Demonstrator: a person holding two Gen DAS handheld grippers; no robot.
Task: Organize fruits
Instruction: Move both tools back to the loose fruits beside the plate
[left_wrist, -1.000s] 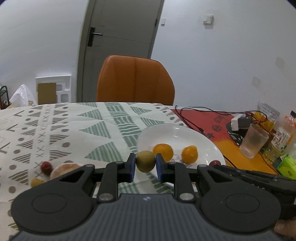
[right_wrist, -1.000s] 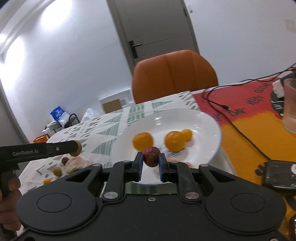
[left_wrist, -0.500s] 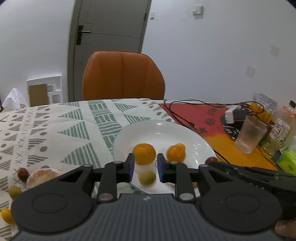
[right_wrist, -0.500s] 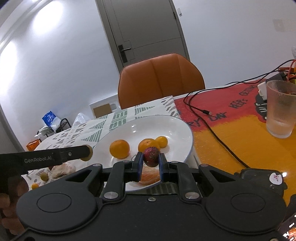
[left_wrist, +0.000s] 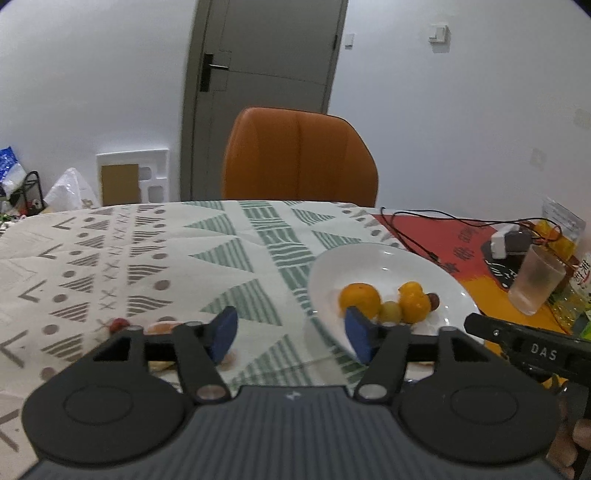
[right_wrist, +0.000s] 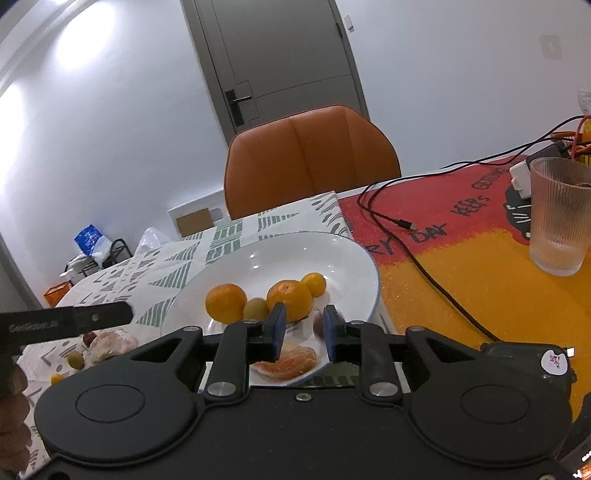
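Observation:
A white plate (left_wrist: 369, 258) (right_wrist: 332, 243) holds three oranges, among them the biggest one (left_wrist: 360, 298) (right_wrist: 225, 302). A green fruit (left_wrist: 390, 311) (right_wrist: 255, 308) lies between two of the oranges. My left gripper (left_wrist: 290, 336) hovers over the tablecloth just left of the plate; its jaws are opening wide with nothing between them. My right gripper (right_wrist: 303, 326) is over the plate's near edge and its jaws are opening. A blurred dark red fruit (right_wrist: 319, 325) (left_wrist: 433, 301) sits between them by the right pad, with a gap to the left pad.
A peeled orange piece (right_wrist: 286, 363) lies at the plate's near rim. Loose fruit sits on the patterned cloth to the left: a red one (left_wrist: 118, 325), a pale peeled one (right_wrist: 110, 343), a green one (right_wrist: 75, 359). A ribbed glass (right_wrist: 557, 218), cables and an orange chair (left_wrist: 299, 155) stand beyond.
The left gripper let go of the green fruit, which now lies in the plate, and its jaws spread wide. The right jaws have parted from the red fruit.

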